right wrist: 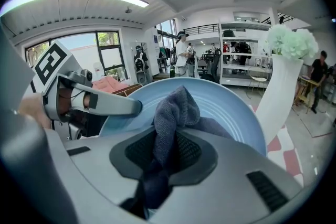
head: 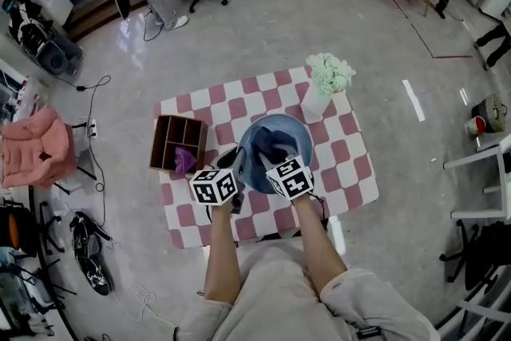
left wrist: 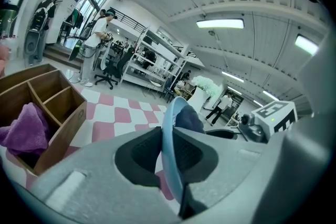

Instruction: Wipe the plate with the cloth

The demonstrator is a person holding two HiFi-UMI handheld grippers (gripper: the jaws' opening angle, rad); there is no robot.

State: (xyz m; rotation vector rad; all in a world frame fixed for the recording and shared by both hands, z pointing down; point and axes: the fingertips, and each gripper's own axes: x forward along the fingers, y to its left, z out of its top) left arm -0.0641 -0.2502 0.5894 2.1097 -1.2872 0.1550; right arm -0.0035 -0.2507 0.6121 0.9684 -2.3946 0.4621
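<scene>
Standing on the grey floor of a busy workshop, the pink-checked worktop (head: 351, 172) carries a white vase (head: 314, 104) of flowers and a divided wooden box (head: 168, 141) with a purple cloth (head: 185, 161) in 1 compartment. The left gripper (left wrist: 169, 157) pinches the rim of the tilted blue plate (right wrist: 226, 107). The right gripper (right wrist: 165, 152) clamps the dark cloth (right wrist: 176, 110) over the plate's face.

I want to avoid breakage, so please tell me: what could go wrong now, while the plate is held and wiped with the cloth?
1. The left tongs grip the plate only by its rim, and it is tilted up on edge. A hard push from the cloth might make it slip out.
2. The vase stands close beside the plate. A wide wiping stroke by the right tongs could knock it over.
</scene>
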